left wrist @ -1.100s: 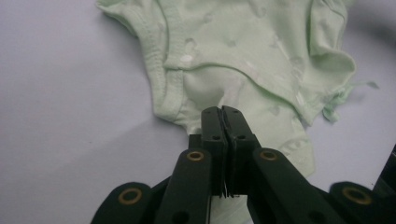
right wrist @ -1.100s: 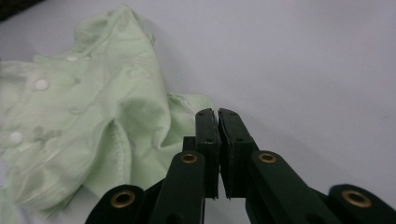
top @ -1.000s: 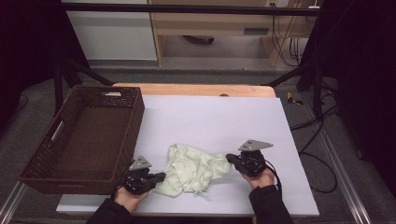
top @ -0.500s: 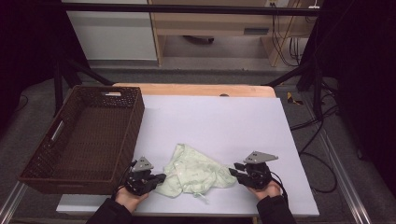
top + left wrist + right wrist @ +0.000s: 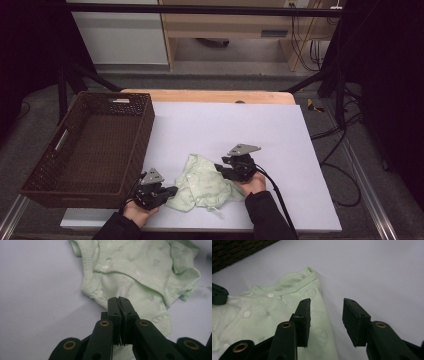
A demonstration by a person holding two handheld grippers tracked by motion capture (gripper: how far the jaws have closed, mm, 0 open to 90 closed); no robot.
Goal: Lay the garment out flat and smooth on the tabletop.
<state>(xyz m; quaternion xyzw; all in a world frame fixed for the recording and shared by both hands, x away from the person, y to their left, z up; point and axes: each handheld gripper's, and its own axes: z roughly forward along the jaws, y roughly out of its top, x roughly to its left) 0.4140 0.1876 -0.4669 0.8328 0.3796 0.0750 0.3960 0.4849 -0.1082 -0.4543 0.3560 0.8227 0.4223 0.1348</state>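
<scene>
My left gripper point(image 5: 119, 301) has its fingers pinched on a fold of the pale green baby garment point(image 5: 205, 184), which lies crumpled on the white surface point(image 5: 280, 130) near its front edge, just right of the brown basket point(image 5: 90, 150). My right gripper point(image 5: 325, 315) has just been opening; its fingers stand spread, nothing pressed, straddling the garment's right edge below the neckline. That edge lies under and left of the right gripper, nearer to it than to the left.

My left gripper point(image 5: 119, 301) hides the pinched fold of the green baby bodysuit point(image 5: 140, 272); its lower hem is cut off.
</scene>
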